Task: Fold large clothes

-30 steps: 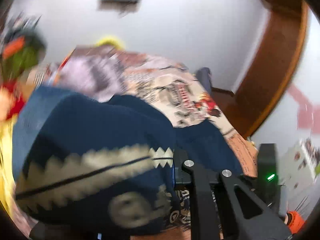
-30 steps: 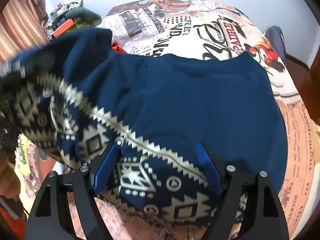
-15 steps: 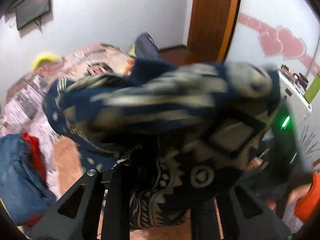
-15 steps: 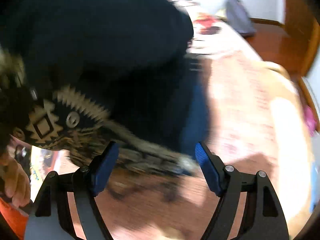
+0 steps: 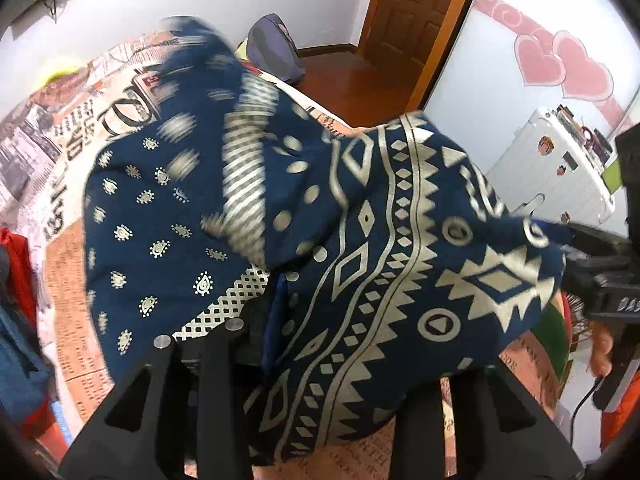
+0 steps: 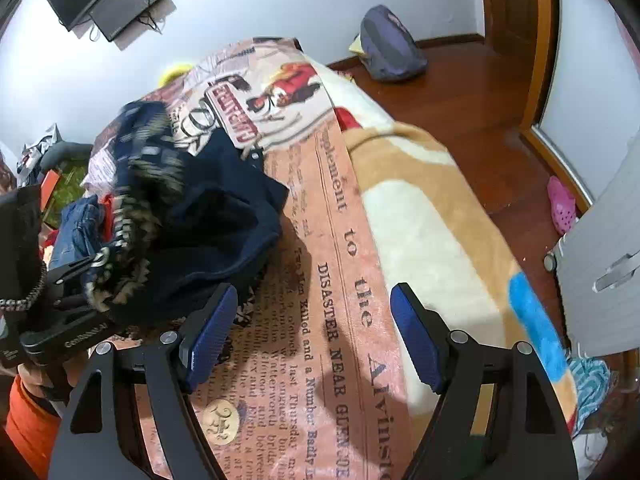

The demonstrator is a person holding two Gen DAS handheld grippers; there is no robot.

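- The bed [image 6: 352, 240], under a newspaper-print cover, is the work surface. A second ago the navy garment [image 5: 360, 240] lay spread flat across it; now most of that cover is bare in the right wrist view.
- The garment, patterned in cream, has been lifted and bunched. It hangs in a heap over the left claw [image 5: 320, 360], filling the left wrist view, with its far edge blurred from motion. In the right wrist view it sits as a dark lump [image 6: 192, 216] at the bed's left side.
- The left claw is buried under cloth, so I cannot tell whether its fingers pinch the fabric or merely carry it draped.
- The right claw [image 6: 312, 340] is spread wide and empty, hovering over the bare cover; a second ago the cloth lay between its fingers, so it has let go.
- A pile of other clothes [image 6: 80, 232], blue and red, lies beyond the lump.
- My reading: the flat layout is lost, so no fold is secured. The garment likely needs laying out again, or is being moved aside.
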